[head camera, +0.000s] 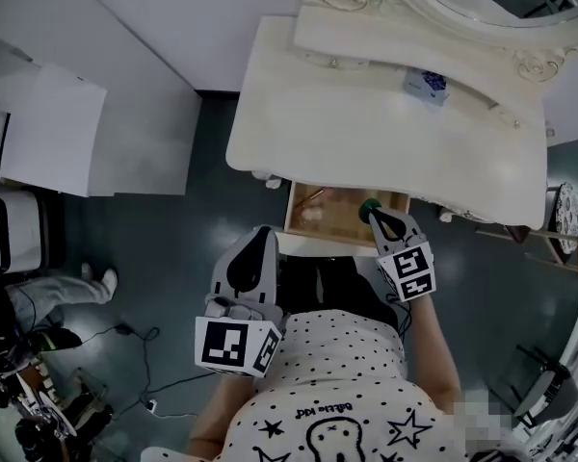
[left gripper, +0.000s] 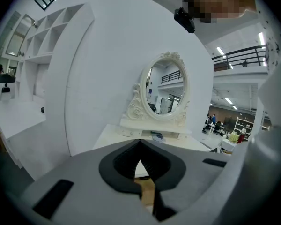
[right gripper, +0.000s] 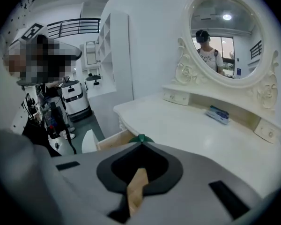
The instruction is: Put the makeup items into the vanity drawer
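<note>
Two grippers are seen from above at the near edge of a white vanity table (head camera: 385, 142). The left gripper (head camera: 266, 232) is pressed closed on nothing, near the open wooden drawer (head camera: 342, 221). The right gripper (head camera: 379, 216) is closed too. A green makeup item (head camera: 368, 206) sits at its tips over the drawer's right end, possibly touching them.

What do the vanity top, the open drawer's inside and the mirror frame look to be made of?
Vanity top: cream-white paint or lacquer, probably over wood. It is smooth and semi-gloss, with soft light reflections.
Drawer: bare light-brown wood or plywood inside, matt and unpainted.
Mirror frame: the same cream-white finish, with carved or moulded scrolls. Wood or resin, cannot tell which.
</note>
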The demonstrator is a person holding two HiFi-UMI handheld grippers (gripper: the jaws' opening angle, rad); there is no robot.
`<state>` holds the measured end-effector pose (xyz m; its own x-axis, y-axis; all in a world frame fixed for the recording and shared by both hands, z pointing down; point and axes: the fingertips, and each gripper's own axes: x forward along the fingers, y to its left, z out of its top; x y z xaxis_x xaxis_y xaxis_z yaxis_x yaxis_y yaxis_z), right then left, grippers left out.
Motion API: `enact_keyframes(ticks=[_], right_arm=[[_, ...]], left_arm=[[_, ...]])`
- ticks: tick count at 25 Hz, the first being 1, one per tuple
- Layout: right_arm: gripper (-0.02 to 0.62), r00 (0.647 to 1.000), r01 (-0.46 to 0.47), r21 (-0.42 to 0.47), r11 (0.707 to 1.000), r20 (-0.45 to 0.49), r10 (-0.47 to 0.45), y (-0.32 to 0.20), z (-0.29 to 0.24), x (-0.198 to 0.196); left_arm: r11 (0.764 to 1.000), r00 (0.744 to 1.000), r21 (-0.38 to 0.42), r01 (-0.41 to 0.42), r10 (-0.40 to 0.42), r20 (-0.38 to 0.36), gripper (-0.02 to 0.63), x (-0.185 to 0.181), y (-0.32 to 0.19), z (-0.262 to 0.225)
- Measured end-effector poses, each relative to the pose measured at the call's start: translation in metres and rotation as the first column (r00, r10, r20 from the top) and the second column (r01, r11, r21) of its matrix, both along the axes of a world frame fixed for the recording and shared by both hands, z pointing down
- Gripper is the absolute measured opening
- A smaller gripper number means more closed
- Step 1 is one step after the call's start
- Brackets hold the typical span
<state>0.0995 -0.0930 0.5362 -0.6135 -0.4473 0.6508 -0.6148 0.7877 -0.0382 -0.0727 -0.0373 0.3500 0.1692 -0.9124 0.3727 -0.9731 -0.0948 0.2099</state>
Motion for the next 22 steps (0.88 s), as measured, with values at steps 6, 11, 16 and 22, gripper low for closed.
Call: enact_keyframes(ticks=[6,11,16,22], right_arm=[[0.009,0.997,0.051,-0.032,0.998,-0.063,-0.053,-0.005,0.034,-0.005],[0.009,0.994,0.074,-0.076,0.994,-0.081,-0.08,-0.004,0.058,-0.009],[0.009,0.989,0.093,-0.109,0.99,-0.107,-0.105,-0.005,0.084,-0.011],[0.009,0.977,0.131,-0.149,0.98,-0.148,-0.153,-0.006,0.108,-0.016]], left_arm=[[1.0,1.0,-0.019,0.022,-0.022,0.004,-0.004,-0.001,0.004,0.004],[0.999,1.0,-0.03,0.024,-0.024,0.0,-0.003,0.003,0.005,0.006],[0.999,1.0,-0.05,0.017,-0.017,-0.005,-0.003,0.006,0.007,0.012],[0.998,1.0,-0.07,0.004,-0.005,-0.011,-0.005,0.012,0.006,0.02]])
